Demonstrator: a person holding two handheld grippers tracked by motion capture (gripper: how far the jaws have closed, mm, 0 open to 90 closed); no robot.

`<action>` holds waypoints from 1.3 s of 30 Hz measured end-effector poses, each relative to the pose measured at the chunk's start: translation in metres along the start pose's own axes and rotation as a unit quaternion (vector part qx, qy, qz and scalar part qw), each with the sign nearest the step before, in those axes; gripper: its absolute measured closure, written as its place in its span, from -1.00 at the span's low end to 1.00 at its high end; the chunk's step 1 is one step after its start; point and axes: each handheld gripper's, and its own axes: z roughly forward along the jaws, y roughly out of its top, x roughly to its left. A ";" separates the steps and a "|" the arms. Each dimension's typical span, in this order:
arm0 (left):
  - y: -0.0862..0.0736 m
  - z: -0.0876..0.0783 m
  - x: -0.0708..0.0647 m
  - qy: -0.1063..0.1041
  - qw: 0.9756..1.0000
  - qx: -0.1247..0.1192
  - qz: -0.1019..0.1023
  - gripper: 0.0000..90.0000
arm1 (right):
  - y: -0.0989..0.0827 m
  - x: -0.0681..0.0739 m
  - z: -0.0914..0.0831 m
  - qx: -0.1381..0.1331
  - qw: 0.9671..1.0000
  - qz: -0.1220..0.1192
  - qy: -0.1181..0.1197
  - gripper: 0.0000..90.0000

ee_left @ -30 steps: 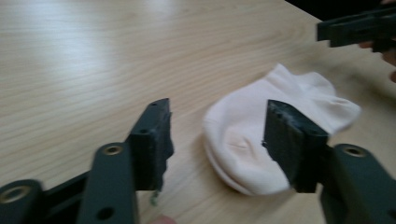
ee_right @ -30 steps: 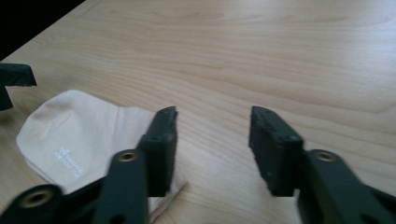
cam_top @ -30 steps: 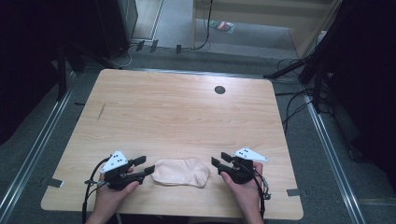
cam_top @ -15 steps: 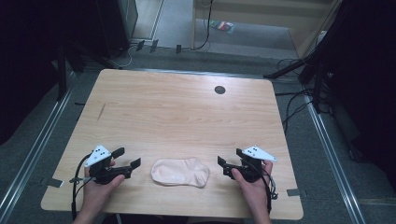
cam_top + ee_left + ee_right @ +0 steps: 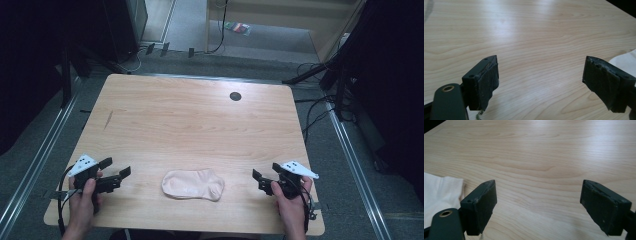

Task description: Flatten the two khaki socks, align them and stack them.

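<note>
A pale peach sock (image 5: 193, 184) lies flat near the table's front edge, between my two grippers. My left gripper (image 5: 116, 168) sits at the front left, well apart from the sock, open with nothing between its jaws. In the left gripper view (image 5: 541, 82) the sock's edge (image 5: 625, 61) peeks in at the far right. My right gripper (image 5: 260, 180) rests at the front right, also open and holding nothing. The right gripper view (image 5: 537, 205) has the sock (image 5: 441, 191) at its left edge, beside the left jaw.
The light wooden table (image 5: 190, 125) has a dark round hole (image 5: 235, 96) near its back right. Cables and dark equipment stand on the grey floor behind and to the right of the table.
Both grippers have drawn away from the sock, the left one far to the left and the right one to the right. The sock stays lying flat.
</note>
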 end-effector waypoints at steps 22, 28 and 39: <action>-0.016 -0.039 0.043 0.055 0.998 0.017 0.005 -0.69 | -0.028 -0.048 -0.042 -0.012 0.997 0.038 -0.060 -0.68; -0.020 -0.047 0.051 0.065 0.998 0.018 0.002 -0.69 | -0.037 -0.054 -0.054 -0.007 0.997 0.031 -0.069 -0.68; -0.023 -0.049 0.059 0.069 0.997 0.028 0.004 -0.69 | -0.048 -0.064 -0.065 -0.008 0.997 0.032 -0.070 -0.69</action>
